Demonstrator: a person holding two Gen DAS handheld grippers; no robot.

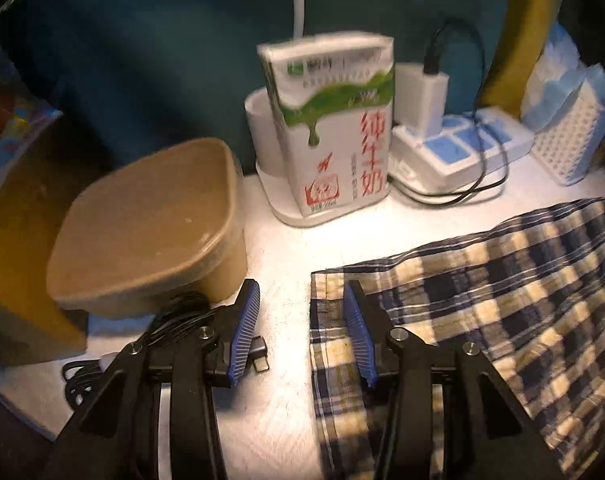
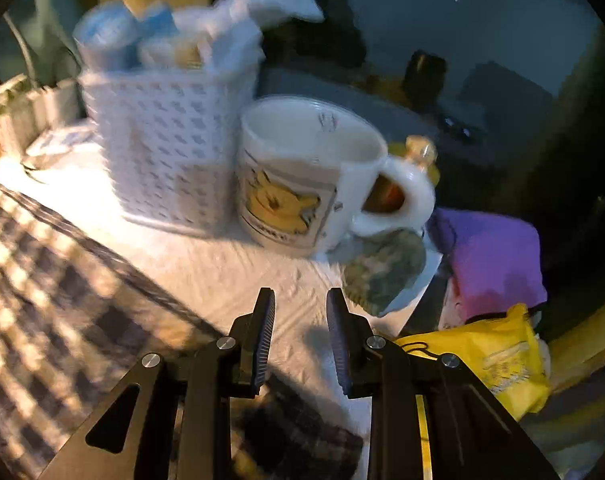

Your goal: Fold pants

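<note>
Mostly flat plaid pants (navy/cream checks) w/ hem visible

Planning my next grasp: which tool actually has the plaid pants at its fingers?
The left tool: one finger lies over the plaid pants edge. The right tool has only bare white table between its fingers, the pants off to its side.

Black jaws, blue ribbed pads, silver screws.

left tool angled down, jaws apart; right tool angled down, jaws narrower, nothing gripped.
</note>
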